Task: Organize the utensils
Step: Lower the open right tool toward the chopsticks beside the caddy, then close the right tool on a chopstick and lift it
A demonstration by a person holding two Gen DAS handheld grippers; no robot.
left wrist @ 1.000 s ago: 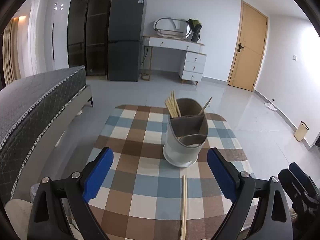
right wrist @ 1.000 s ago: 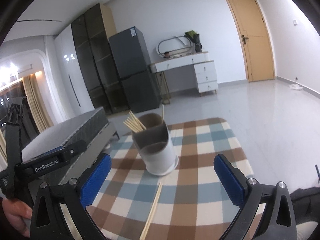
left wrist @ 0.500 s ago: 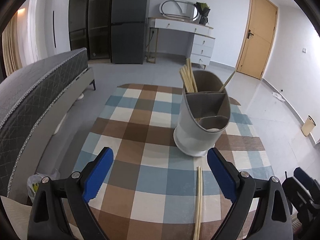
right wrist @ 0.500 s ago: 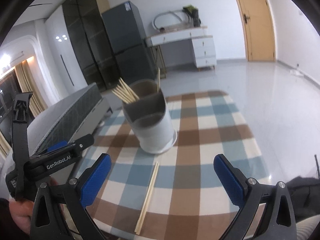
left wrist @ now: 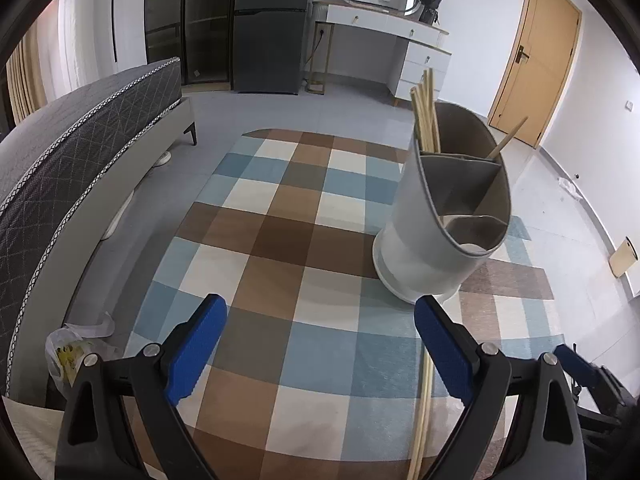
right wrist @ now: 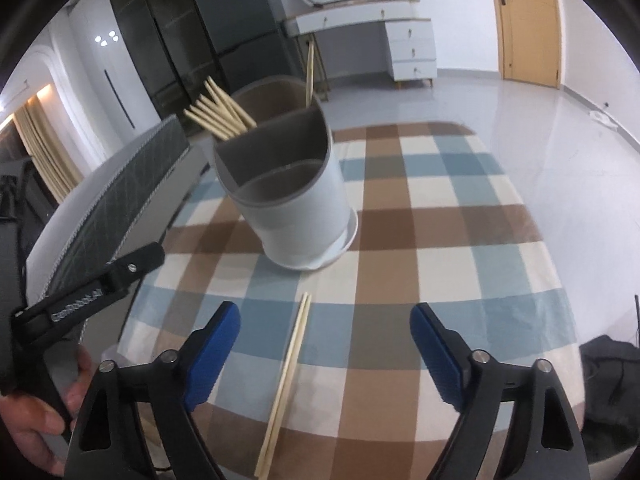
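A grey utensil holder [left wrist: 444,224] with several compartments stands on the checkered table [left wrist: 288,240]. Several wooden chopsticks [left wrist: 426,116] stick out of its back compartment. A loose pair of chopsticks [left wrist: 424,400] lies flat on the cloth near the front edge, partly behind my left gripper's right finger. My left gripper [left wrist: 320,344] is open and empty, above the cloth left of the holder. In the right wrist view the holder [right wrist: 288,196] stands ahead, the loose pair [right wrist: 286,376] lies between the fingers, nearer the left one, and my right gripper [right wrist: 324,356] is open and empty.
A dark bed [left wrist: 72,140] runs along the table's left side. A plastic bag [left wrist: 76,352] lies on the floor by the table's left corner. A fridge [left wrist: 268,28], a white desk [left wrist: 384,36] and a door [left wrist: 536,64] stand at the far wall.
Both grippers have moved forward and lower toward the table. The holder and the loose chopsticks look larger and nearer. Both stay open.
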